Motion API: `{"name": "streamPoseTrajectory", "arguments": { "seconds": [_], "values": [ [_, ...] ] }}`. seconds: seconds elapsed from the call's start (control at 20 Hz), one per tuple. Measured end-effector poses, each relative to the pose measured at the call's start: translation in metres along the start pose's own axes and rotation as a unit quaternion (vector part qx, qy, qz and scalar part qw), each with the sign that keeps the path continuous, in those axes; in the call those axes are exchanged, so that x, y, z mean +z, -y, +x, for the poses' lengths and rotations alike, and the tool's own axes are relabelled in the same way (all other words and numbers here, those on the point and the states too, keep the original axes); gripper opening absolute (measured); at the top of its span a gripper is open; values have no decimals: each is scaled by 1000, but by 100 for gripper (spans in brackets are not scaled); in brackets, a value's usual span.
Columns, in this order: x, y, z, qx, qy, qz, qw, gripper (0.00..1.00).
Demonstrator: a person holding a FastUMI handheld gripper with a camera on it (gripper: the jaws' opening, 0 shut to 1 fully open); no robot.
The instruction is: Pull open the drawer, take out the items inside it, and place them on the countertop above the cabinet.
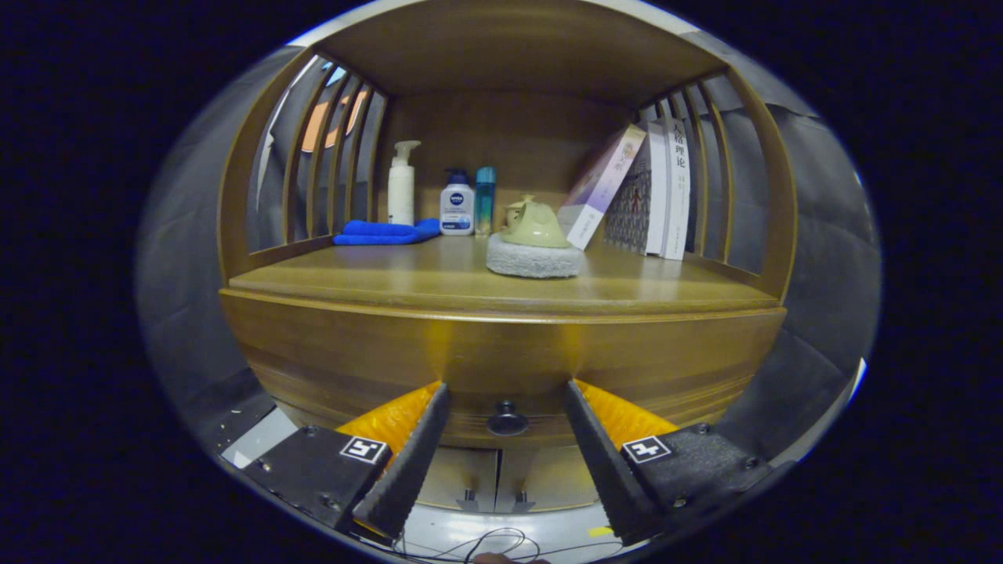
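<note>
The drawer (501, 368) is shut, its wide front running 9 to 3 o'clock under the countertop (439, 278); what is inside cannot be seen. Its knob (507, 421) sits dead ahead at 12 o'clock from the gripper (507, 395), between the spread fingers, neither of which touches it. A straight advance and a squeeze should catch it, I judge.

On the countertop: a scrubber (534, 243) near the middle, a blue cloth (384, 232) at 10 o'clock, three bottles (457, 205) behind it, and leaning books (642, 196) at 2 o'clock. Below the drawer are two cabinet doors (495, 478).
</note>
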State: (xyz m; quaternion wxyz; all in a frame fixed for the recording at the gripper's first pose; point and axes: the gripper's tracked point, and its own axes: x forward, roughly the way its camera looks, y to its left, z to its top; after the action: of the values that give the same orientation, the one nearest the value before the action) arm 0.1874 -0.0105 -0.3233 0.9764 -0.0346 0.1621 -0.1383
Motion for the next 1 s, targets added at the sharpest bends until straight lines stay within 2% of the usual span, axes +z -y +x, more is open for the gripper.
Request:
{"name": "streamPoseTrajectory", "arguments": {
  "seconds": [0.2,0.4,0.8,1.0],
  "values": [
    [-1,1,2,-3,2,-17,1000,95],
    [10,2,-9,17,-4,-2,1000,95],
    [69,26,-90,73,43,-5,996,95],
    [102,55,-134,84,69,3,994,95]
  ]
}}
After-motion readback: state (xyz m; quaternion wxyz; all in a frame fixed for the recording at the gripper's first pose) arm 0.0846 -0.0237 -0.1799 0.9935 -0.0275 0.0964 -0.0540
